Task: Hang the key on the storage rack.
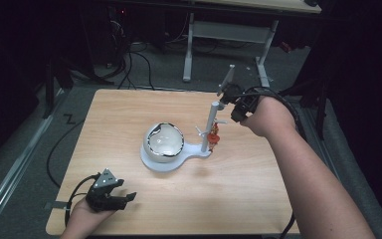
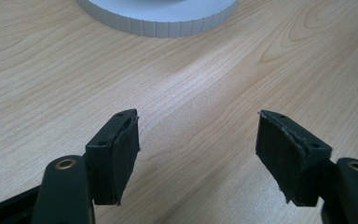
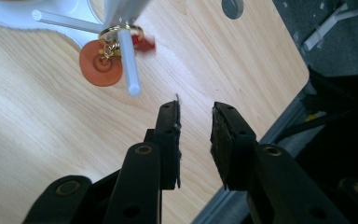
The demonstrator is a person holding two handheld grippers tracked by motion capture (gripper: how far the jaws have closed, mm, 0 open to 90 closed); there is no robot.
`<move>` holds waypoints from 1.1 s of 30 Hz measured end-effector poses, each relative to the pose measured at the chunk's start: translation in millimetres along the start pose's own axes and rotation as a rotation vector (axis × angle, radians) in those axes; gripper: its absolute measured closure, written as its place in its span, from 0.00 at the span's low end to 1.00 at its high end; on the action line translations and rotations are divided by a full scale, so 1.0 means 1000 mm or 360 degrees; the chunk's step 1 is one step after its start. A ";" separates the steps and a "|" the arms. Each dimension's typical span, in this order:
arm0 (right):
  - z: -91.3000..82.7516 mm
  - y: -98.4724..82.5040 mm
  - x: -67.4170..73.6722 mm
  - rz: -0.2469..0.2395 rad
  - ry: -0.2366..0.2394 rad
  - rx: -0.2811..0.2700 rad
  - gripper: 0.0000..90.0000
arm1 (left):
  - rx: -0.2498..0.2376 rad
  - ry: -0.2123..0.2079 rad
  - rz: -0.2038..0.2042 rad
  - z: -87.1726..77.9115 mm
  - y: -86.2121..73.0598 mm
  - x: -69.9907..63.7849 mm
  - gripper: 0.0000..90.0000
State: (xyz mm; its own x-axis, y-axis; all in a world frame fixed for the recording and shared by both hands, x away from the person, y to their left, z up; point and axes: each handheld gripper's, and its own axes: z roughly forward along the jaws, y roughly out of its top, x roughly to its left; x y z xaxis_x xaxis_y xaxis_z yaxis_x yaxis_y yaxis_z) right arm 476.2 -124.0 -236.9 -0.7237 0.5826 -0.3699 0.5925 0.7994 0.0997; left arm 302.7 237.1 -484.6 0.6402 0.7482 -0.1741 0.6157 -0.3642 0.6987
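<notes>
Desk (image 1: 129, 119): pale wood, carrying one white stand.
Stand (image 1: 165, 164): sat mid-desk, round base holding a glossy bowl (image 1: 165, 142), thin post (image 1: 209, 127) with pegs.
Left gripper (image 1: 124, 196): lay low at the near-left corner, jaws spread wide, holding nothing.
Right gripper (image 3: 195, 122): hovered beside the post, jaws narrowly parted, holding nothing.
Charm (image 3: 101, 62): orange disc on a gold ring, hung from a peg.
Advice: probably a removal; pinch the ring, slide outward along the peg.

My left hand-held gripper (image 1: 113, 195): black frame, grey three-cornered plate on top, black cable trailing. Right hand-held gripper (image 1: 235, 97): same black build. Brass-ringed screw holes on the arms; frayed dark pads (image 2: 127, 154). Forearms bare, no sleeves.
</notes>
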 end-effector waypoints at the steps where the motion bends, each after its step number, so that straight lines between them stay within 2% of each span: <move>1: 0.002 -0.004 -0.001 0.0033 0.0012 -0.0017 0.79 | 0.0001 0.0000 -0.0002 0.001 0.000 0.000 0.34; 8: 0.028 -0.043 -0.006 0.0196 0.0126 -0.0085 0.76 | 0.0025 -0.0010 -0.0007 0.005 -0.001 -0.001 0.34; 9: 0.033 -0.049 -0.005 0.0235 0.0144 -0.0096 0.76 | 0.0031 -0.0010 -0.0005 0.006 -0.002 -0.001 0.34; 14: 0.067 -0.082 0.001 0.0332 0.0256 -0.0148 0.73 | 0.0042 -0.0007 -0.0001 0.009 -0.003 -0.003 0.34; 15: 0.077 -0.092 0.004 0.0366 0.0284 -0.0166 0.71 | 0.0044 -0.0006 0.0000 0.009 -0.003 -0.003 0.34; 17: 0.093 -0.108 0.012 0.0403 0.0267 -0.0219 0.69 | 0.0050 -0.0005 0.0004 0.009 -0.003 -0.004 0.34; 20: 0.116 -0.131 0.025 0.0490 0.0280 -0.0312 0.67 | 0.0056 0.0004 0.0006 0.011 -0.004 -0.004 0.34; 21: 0.128 -0.144 0.036 0.0537 0.0276 -0.0356 0.66 | 0.0056 0.0008 0.0003 0.011 -0.004 -0.003 0.33; 24: 0.146 -0.164 0.056 0.0621 0.0284 -0.0447 0.64 | 0.0051 0.0011 -0.0002 0.011 -0.004 -0.002 0.33; 26: 0.160 -0.183 0.075 0.0714 0.0262 -0.0539 0.63 | 0.0032 0.0024 0.0001 0.011 -0.002 0.000 0.33; 27: 0.165 -0.189 0.080 0.0735 0.0260 -0.0573 0.62 | 0.0015 0.0029 -0.0002 0.010 -0.001 0.001 0.33; 29: 0.174 -0.201 0.091 0.0828 0.0257 -0.0651 0.59 | -0.0013 0.0041 -0.0023 0.009 -0.001 0.003 0.33; 31: 0.181 -0.209 0.101 0.0855 0.0186 -0.0721 0.54 | -0.0029 0.0067 -0.0071 0.008 -0.002 0.006 0.33; 33: 0.185 -0.211 0.103 0.0865 0.0243 -0.0720 0.42 | -0.0025 0.0081 -0.0125 0.008 -0.004 0.008 0.33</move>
State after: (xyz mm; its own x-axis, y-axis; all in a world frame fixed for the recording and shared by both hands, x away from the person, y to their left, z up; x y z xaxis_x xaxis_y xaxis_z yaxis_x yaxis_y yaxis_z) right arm 342.0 -259.3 -467.2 -0.4295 0.9026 -0.0296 0.7019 0.3543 0.6179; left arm 309.2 239.9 -494.4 0.5659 0.8014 -0.1935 0.6555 -0.2949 0.6953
